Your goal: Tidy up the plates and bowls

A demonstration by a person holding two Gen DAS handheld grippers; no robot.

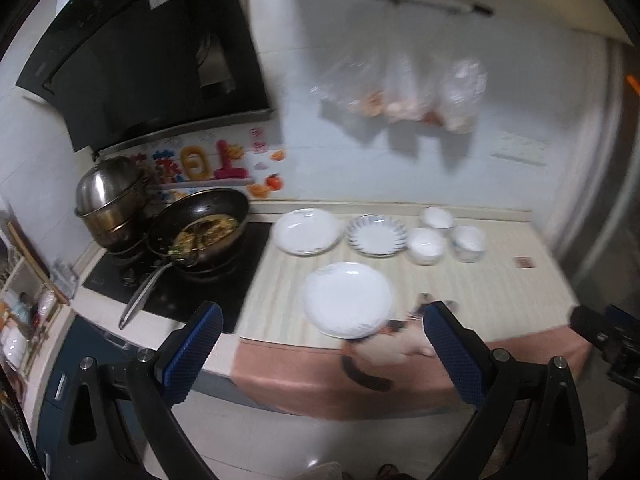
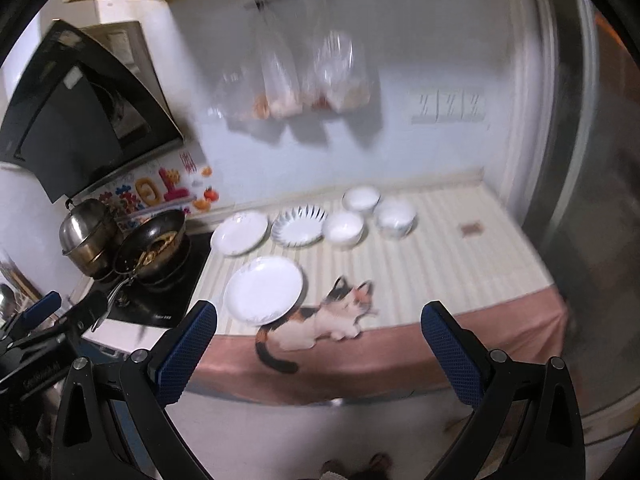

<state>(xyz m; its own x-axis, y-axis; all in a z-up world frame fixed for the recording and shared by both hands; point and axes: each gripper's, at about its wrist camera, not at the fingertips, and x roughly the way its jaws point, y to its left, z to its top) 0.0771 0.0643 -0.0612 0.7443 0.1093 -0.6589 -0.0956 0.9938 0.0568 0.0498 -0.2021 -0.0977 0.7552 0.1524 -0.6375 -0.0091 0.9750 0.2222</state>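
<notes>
near plate (image 1: 347, 299) ahead of wide left gripper (image 1: 322, 344), untouched

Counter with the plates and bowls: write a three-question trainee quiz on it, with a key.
1. How many white bowls stand on the counter?
2. True or false: the left tongs hold a plate.
3. Which plate sits nearest the counter's front edge: A the plain white plate, B the striped-rim plate, C the plate beside the stove?

Key: 1. Three. 2. False; both the left tongs and the right tongs are open and empty. 3. A.
</notes>
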